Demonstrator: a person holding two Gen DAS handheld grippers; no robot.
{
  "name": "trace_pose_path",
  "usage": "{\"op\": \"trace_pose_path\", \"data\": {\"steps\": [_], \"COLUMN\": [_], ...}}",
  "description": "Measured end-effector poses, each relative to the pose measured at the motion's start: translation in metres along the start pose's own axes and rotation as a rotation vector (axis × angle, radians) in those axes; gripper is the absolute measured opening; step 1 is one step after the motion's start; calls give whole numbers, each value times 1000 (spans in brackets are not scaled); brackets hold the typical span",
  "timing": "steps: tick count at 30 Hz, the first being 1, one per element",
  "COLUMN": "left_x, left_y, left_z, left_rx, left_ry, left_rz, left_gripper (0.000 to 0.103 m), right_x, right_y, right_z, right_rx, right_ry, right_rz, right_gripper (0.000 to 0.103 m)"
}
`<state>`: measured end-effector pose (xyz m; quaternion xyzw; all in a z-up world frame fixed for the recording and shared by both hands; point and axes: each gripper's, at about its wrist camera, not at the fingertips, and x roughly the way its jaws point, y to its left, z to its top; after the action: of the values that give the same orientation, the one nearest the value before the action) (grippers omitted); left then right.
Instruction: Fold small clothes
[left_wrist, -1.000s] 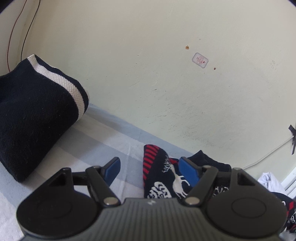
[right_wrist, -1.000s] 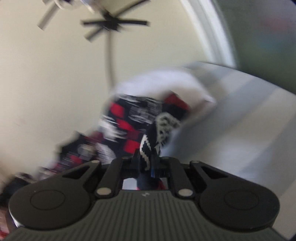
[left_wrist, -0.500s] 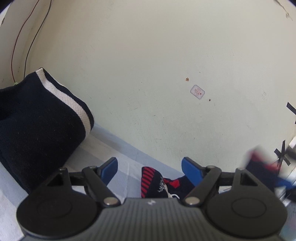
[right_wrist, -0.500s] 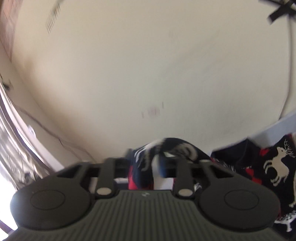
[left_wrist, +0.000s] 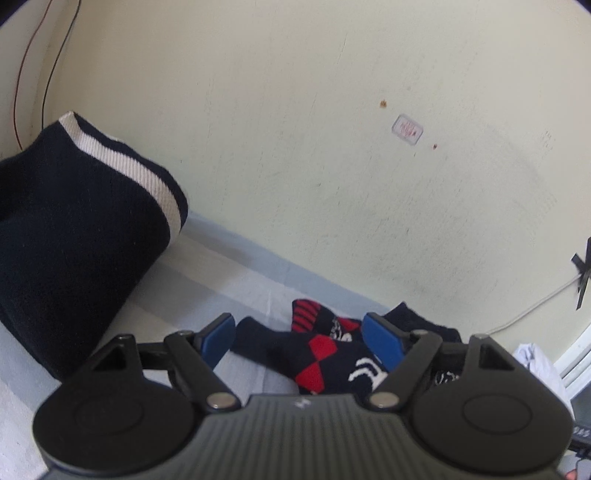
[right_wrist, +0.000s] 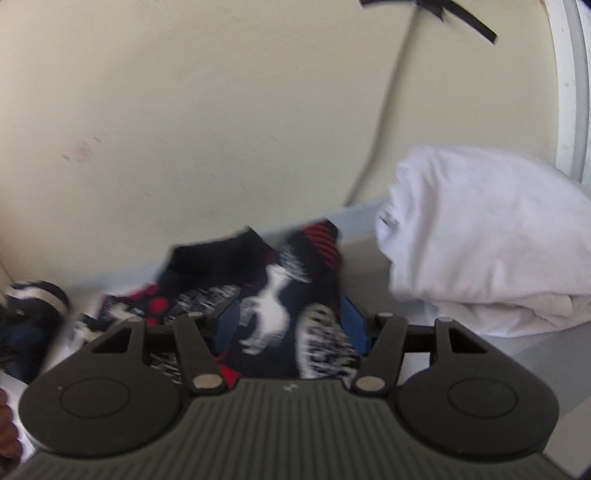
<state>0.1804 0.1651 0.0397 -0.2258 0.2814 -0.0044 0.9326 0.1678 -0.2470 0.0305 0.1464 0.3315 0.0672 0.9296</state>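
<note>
The left hand-held gripper (left_wrist: 301, 338) is released, its blue pads spread wide above a navy sock (left_wrist: 325, 354) patterned with red diamonds and white figures. The sock lies on the pale striped bed sheet (left_wrist: 207, 280) close to the edge that meets the wall (left_wrist: 295, 147). A folded navy garment with a white stripe (left_wrist: 74, 236) sits at the sheet's left side against that same wall edge.

The right hand-held gripper (right_wrist: 290, 325) is also released, with its blue pads on either side of a reindeer-patterned sock (right_wrist: 273, 306); contact cannot be judged through the blur. A white folded cloth (right_wrist: 480, 236) rests just right of it, near the wall edge.

A small sticker (left_wrist: 407, 129) on the wall carries red print too small to read.
</note>
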Motion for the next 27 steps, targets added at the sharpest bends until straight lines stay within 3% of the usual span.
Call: {"op": "trace_pose_path", "data": {"steps": [1, 2, 4, 6, 8, 11, 13, 15, 16, 19, 21, 23, 24, 25, 27], "left_x": [4, 8, 14, 18, 19, 20, 22, 23, 24, 25, 25, 23, 23, 22, 20], "left_y": [1, 2, 4, 4, 6, 8, 8, 10, 10, 12, 12, 12, 12, 12, 13], "left_z": [-2, -3, -6, -8, -9, -9, -9, -10, -10, -10, -9, -7, -7, -6, -4], "left_rx": [2, 4, 12, 21, 17, 1, -13, -31, -39, -56, -63, -57, -57, -61, -68], "left_ry": [17, 30, 46, 54, 62, 77, 88, 102, 111, 130, 133, 124, 121, 117, 99], "left_rz": [5, 13, 38, 63, 66, 46, 24, -3, -13, -36, -40, -40, -39, -37, -30], "left_gripper": [73, 69, 67, 67, 67, 67, 67, 58, 42, 17, 14, 12, 12, 11, 11], "right_x": [9, 15, 13, 10, 7, -15, -23, -16, -9, 23, 48, 68, 67, 65, 59], "right_y": [-7, -9, -14, -20, -22, 9, 34, 63, 76, 113, 127, 130, 128, 131, 134], "right_z": [-3, -7, -13, -13, -13, -16, -10, -4, -4, -10, -16, -24, -27, -27, -23], "right_rx": [-11, -23, -65, -35, -26, -157, -227, -284, -314, -405, -440, -455, -465, -484, -481], "right_ry": [38, 54, -22, -80, -108, -210, -237, -158, -110, 12, 84, 151, 139, 131, 98], "right_rz": [-2, -12, -36, -118, -182, -156, -51, 86, 135, 161, 142, 118, 124, 123, 106], "right_gripper": [35, 24, 21, 13, 14, 21, 42, 59, 59, 62, 62, 49, 37, 7, 8]}}
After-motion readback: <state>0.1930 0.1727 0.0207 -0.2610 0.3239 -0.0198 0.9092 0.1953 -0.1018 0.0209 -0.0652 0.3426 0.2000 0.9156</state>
